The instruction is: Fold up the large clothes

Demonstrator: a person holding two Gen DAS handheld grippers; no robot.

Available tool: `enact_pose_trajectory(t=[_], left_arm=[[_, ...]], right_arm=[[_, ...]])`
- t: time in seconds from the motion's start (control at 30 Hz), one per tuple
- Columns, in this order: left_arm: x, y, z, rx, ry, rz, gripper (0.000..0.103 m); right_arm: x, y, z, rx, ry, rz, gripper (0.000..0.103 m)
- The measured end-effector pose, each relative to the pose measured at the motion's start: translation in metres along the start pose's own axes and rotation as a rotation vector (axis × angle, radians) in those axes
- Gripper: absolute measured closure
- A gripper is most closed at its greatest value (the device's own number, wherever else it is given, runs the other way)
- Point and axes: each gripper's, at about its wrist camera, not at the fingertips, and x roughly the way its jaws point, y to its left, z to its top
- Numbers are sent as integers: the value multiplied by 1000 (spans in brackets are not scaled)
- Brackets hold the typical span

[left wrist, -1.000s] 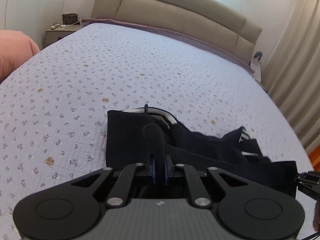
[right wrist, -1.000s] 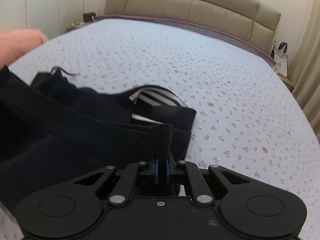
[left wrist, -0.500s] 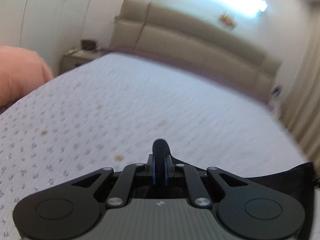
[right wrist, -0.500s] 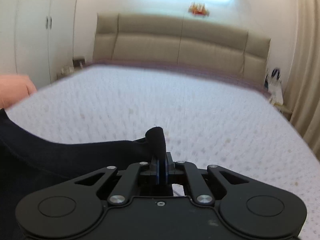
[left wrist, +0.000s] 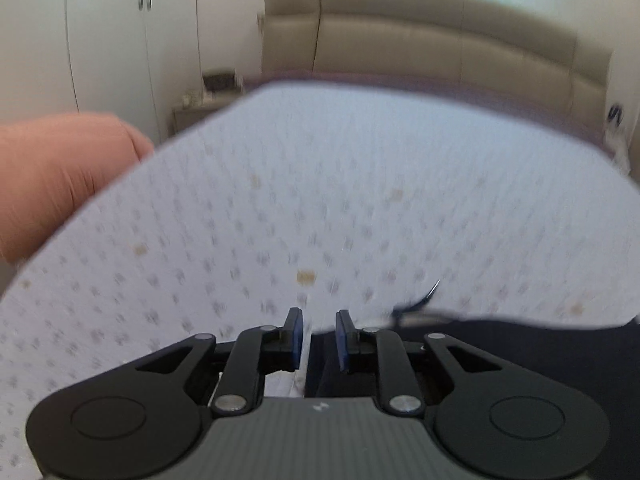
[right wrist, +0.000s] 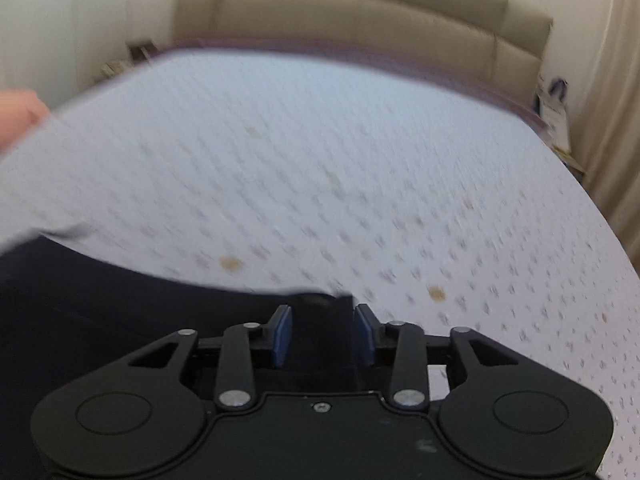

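A: status on the left gripper (left wrist: 318, 338)?

B: jaws parted, narrow gap; nothing pinched; the bedspread (left wrist: 320, 200) shows through the gap, with the dark garment (left wrist: 520, 360) edge running just under the right-hand pad.

A: and the right gripper (right wrist: 323, 336)?

B: jaws apart, wider than the left; dark cloth sits between the blue pads (right wrist: 282, 336), but I can't tell if either pad touches it; reads as let go, not clamped.

A: where's the garment relative to the headboard (left wrist: 440, 40)?

B: at the end of the bed farthest from it, right under both tools; in the left view it spreads off to that gripper's right; in the right view it spreads off to that gripper's left; so it lies between the two.

A: long axis?

B: judging by the edge in both views, it runs side to side, roughly parallel to the headboard; its far edge faces the headboard; a thin cord (left wrist: 430, 294) sticks out past that edge.

A: which arm is nearer?

B: the right one; cloth is already inside its jaws; the left sits at the garment's end, mostly over bare bedspread.

A: caveats?

B: both frames are motion-blurred; how many layers are stacked is hidden by the tool bodies.
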Motion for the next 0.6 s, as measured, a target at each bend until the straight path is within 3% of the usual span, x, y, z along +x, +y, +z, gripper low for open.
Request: enact_pose_trajectory(t=[0.1,0.13,0.17,0.2,0.23,0.27,0.37,0.43,0.6], left_arm=[[-29,-9,-3,-8,5,-109,83],[-31,-17,-9,-1,42,-153,83],[-30,-23,-17,11,72,-178,84],[-26,-30,-28,23,101,-183,84],[-20,-34,-38,26,130,-180,85],[-8,-37,-51,27,170,-177,86],[15,-32,-79,0,189,-125,83],[18,-25,-82,-28,185,-133,80],[-20,2,-77,-83,189,-139,82]], right_arm=[[-17,44,-6,17,48,174,56],[-14,60,-11,11,67,202,61],[-9,76,-17,-2,74,217,73],[0,93,-25,-16,73,214,79],[10,103,-31,-20,77,207,93],[24,112,-39,-16,93,193,98],[71,122,-60,17,190,152,102],[77,125,-67,2,164,143,103],[71,127,-50,-13,215,125,103]])
